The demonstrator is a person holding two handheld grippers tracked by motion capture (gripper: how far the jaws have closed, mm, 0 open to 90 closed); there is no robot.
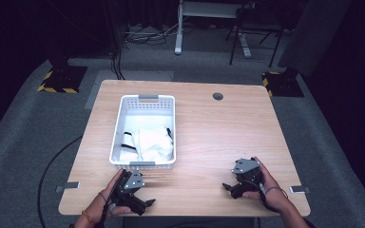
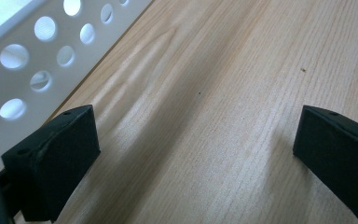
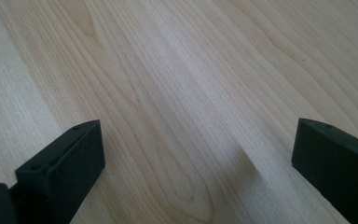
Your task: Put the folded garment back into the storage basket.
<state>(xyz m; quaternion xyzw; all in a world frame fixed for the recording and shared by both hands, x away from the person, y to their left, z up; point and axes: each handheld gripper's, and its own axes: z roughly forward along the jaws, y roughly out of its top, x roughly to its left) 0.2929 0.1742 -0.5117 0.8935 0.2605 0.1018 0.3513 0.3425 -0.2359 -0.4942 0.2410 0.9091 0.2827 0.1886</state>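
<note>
Landmark: white perforated basket (image 1: 123, 123) on the wooden counter (image 1: 218, 137), standing lengthwise on the counter's left half.
Basket contents: white cloth (image 1: 152, 145) with black trim, bunched in the near end of the basket and reaching its right wall; the far end of the basket floor is bare.
Basket handles: a grey tab on the far rim and another on the near rim.
Left gripper (image 1: 140, 202): just in front of the basket's near wall, low over the counter's front edge, held in the person's left hand (image 1: 105, 204).
Left gripper state: jaws spread wide, nothing between them; in the left gripper view (image 2: 193, 154) bare wood fills the gap, and the basket's holed wall (image 2: 37, 56) runs along the upper left, close beside one jaw.
Right gripper (image 1: 232, 187): well to the right of the basket, near the counter's front right part, held in the person's right hand (image 1: 271, 187).
Right gripper state: jaws wide apart and holding nothing; the right gripper view (image 3: 196, 158) shows plain wood grain between them.
Grey plates: one three-cornered plate on top of each gripper, seen from the high view.
Cable hole (image 1: 217, 96): a dark round opening in the counter, beyond and to the right of the basket's far end.
Cloth and grippers: apart; the cloth lies inside the basket, both grippers outside it.
</note>
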